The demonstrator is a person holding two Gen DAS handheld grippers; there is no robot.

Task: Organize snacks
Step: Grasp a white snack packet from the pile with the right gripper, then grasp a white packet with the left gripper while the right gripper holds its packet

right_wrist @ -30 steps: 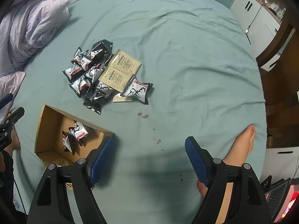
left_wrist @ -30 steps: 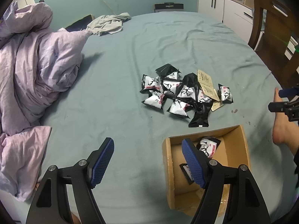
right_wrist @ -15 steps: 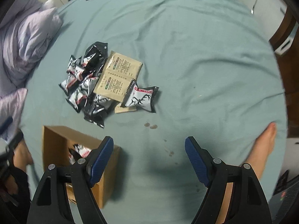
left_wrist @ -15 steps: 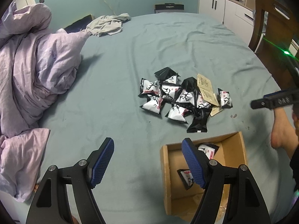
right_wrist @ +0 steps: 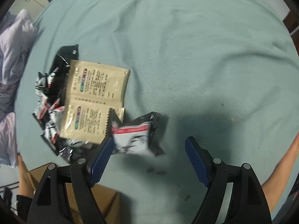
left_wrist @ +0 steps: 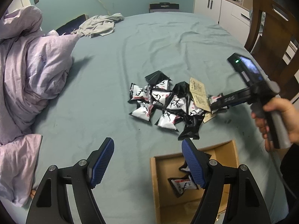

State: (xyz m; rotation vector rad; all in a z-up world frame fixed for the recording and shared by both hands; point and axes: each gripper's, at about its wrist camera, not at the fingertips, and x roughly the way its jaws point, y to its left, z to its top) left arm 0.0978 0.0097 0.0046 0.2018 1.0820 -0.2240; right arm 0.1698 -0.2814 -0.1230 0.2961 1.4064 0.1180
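Lying at the pile's near edge on the teal sheet [right_wrist: 186, 56], the black-and-white snack packet [right_wrist: 134, 140] looks light, puffy, crinkly and slick; best pinched across its pillowed middle, not the serrated end seals. Right gripper [right_wrist: 149, 156] hangs just over it, jaws wide and empty. Flat tan sachets [right_wrist: 97, 85] overlap alongside. Left gripper [left_wrist: 147, 160] gapes empty by the stiff cardboard box [left_wrist: 229, 149].

snack packets [left_wrist: 164, 102] heaped on bed | two in cardboard box [left_wrist: 231, 149]
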